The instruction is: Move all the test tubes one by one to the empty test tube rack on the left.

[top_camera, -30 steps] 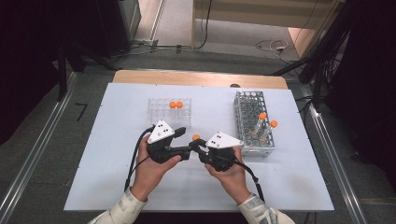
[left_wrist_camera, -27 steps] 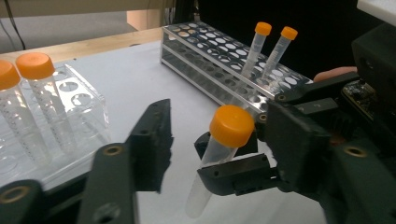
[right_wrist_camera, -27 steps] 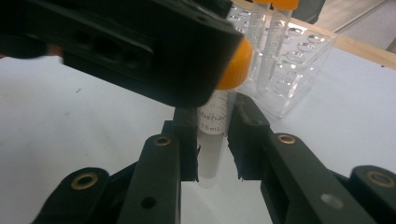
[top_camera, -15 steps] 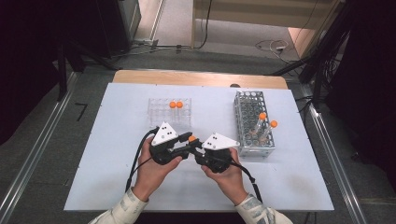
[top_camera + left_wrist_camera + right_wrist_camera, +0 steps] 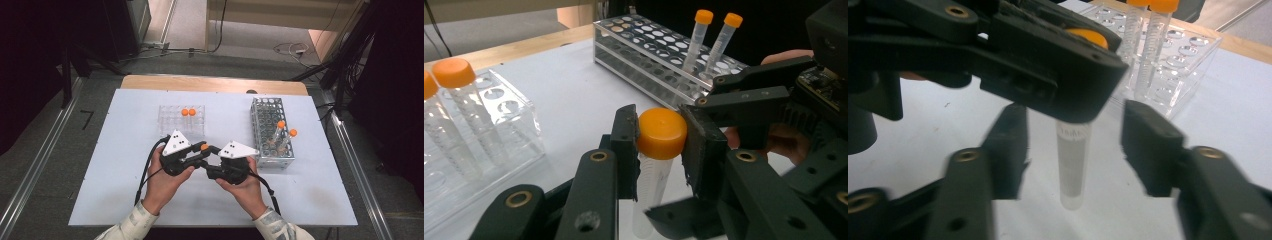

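Two grippers meet in the lower middle of the high view, above the white table (image 5: 115, 165). The left gripper (image 5: 659, 145) has its jaws closed on the orange cap of a clear tube (image 5: 649, 190), and the tube hangs upright below them; this is plain in the left gripper view, at the centre of the frame. In the high view the cap is the small orange dot between the two grey plates. The right gripper (image 5: 1073, 145) has its jaws wide apart, one on each side of the tube body, not touching it, in the lower half of the right gripper view. The tube bottom seems near the table surface, but I cannot tell if it touches.

In the high view a clear plastic rack (image 5: 182, 120) stands above the grippers and holds two tubes with orange caps. A metal wire rack (image 5: 270, 130) stands at the right of the frame, with two more capped tubes leaning in its lower part.
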